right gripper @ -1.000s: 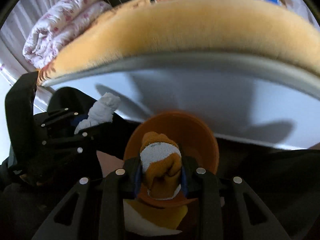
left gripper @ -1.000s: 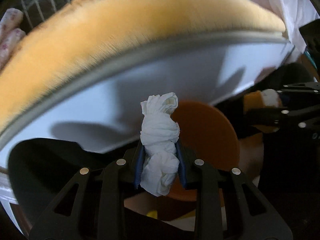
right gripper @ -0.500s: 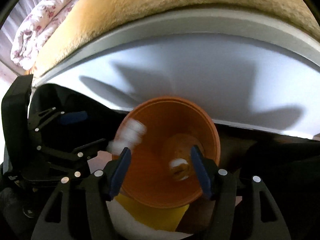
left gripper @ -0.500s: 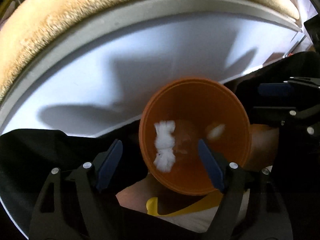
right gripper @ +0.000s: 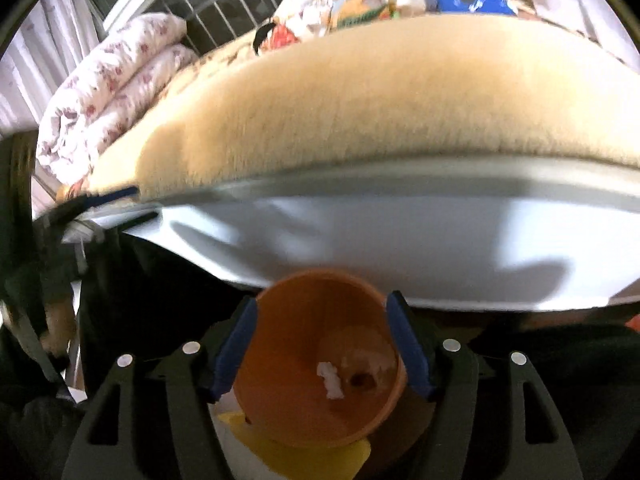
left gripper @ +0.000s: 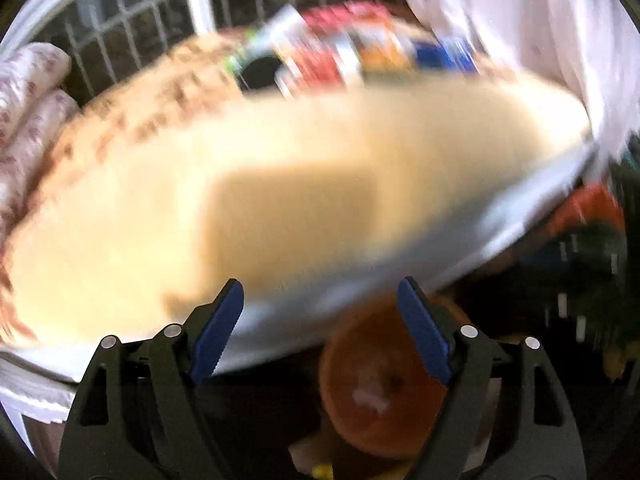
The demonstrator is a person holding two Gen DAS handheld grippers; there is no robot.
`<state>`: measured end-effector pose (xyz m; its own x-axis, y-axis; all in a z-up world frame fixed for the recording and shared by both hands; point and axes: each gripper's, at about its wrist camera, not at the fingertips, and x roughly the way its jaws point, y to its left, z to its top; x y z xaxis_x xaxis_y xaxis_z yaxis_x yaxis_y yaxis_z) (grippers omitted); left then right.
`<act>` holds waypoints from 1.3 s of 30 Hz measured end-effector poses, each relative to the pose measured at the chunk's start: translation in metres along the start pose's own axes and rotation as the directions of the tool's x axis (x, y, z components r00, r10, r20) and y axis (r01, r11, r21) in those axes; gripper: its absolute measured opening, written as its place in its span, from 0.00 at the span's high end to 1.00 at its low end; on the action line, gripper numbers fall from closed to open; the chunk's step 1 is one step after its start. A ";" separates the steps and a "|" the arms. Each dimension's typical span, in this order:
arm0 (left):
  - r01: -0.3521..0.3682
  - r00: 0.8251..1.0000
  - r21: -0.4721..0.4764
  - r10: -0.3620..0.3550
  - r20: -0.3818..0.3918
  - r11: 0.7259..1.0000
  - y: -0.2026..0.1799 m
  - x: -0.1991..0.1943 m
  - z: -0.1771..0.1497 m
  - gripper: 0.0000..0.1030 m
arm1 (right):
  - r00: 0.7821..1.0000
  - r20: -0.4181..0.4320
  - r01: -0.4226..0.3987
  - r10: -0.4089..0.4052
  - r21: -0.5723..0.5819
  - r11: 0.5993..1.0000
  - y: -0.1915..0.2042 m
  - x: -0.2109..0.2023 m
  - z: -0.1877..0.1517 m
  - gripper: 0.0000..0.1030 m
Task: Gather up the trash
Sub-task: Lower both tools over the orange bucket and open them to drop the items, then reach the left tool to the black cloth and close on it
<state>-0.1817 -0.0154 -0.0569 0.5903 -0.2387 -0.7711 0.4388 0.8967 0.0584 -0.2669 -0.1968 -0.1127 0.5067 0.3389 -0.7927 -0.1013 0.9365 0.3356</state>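
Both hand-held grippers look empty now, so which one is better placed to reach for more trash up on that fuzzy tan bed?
Probably the left hand-held gripper: open, facing the fuzzy tan bed. The right, also open, faces the round orange bin.

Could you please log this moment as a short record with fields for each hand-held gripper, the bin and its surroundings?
left hand-held gripper: open, empty, view blurred
right hand-held gripper: open, empty, above the bin
orange bin: upright, mouth open
bin contents: white tissue wad at the bottom
bed: tan fuzzy blanket, behind the bin
floral quilt: folded, on the bed's far left
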 end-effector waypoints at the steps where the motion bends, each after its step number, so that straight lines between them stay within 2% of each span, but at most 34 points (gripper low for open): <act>1: -0.018 1.000 -0.019 0.019 0.023 1.000 0.006 0.002 0.016 0.22 | 1.000 0.008 -0.008 0.008 0.005 1.000 -0.001 0.000 0.000 0.36; 5: -0.034 0.997 -0.046 0.038 0.066 0.998 0.035 0.024 0.088 0.21 | 0.999 0.004 -0.043 0.043 0.023 0.999 -0.009 0.008 0.000 0.36; 9: -0.024 0.999 -0.050 0.026 0.037 0.998 0.057 0.063 0.131 0.21 | 0.998 -0.004 -0.055 0.055 0.014 0.998 -0.005 0.017 -0.002 0.36; 13: 0.013 1.000 -0.140 -0.014 -0.011 0.990 0.078 0.101 0.162 0.21 | 0.998 -0.009 -0.068 0.069 0.022 0.997 -0.009 0.023 -0.002 0.36; 17: 0.015 0.999 -0.171 -0.021 -0.037 0.985 0.086 0.119 0.173 0.21 | 0.995 -0.025 -0.093 0.094 0.058 0.994 -0.016 0.030 -0.001 0.35; 24: 0.041 0.998 -0.132 -0.047 -0.042 0.990 0.075 0.142 0.188 0.21 | 0.992 -0.048 -0.115 0.118 0.075 0.991 -0.016 0.041 0.002 0.34; 27: 0.073 0.996 -0.137 -0.080 -0.049 0.988 0.072 0.153 0.194 0.21 | 0.990 -0.059 -0.120 0.124 0.073 0.990 -0.015 0.043 0.003 0.34; 28: 0.083 0.995 -0.141 -0.091 -0.048 0.987 0.072 0.156 0.196 0.26 | 0.990 -0.062 -0.119 0.123 0.074 0.990 -0.014 0.044 0.003 0.34; 29: 0.102 0.993 -0.139 -0.110 -0.048 0.985 0.071 0.158 0.197 0.42 | 0.990 -0.063 -0.119 0.124 0.075 0.990 -0.013 0.044 0.003 0.34; 30: 0.149 0.986 -0.134 -0.157 -0.049 0.980 0.069 0.160 0.198 0.49 | 0.990 -0.063 -0.119 0.124 0.077 0.990 -0.012 0.044 0.003 0.34; 34: 0.121 0.992 -0.098 -0.123 -0.022 0.988 0.060 0.155 0.196 0.54 | 0.991 -0.059 -0.116 0.121 0.087 0.989 -0.013 0.045 0.003 0.34; 39: 0.110 0.994 -0.139 -0.108 0.018 0.984 0.068 0.132 0.183 0.56 | 0.993 -0.052 -0.104 0.107 0.059 0.993 -0.005 0.042 0.002 0.34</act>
<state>0.0501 -0.0544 -0.0390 0.5513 -0.3408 -0.7615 0.4026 0.9081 -0.1150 -0.2439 -0.1876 -0.1465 0.4480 0.4415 -0.7774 -0.1032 0.8893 0.4456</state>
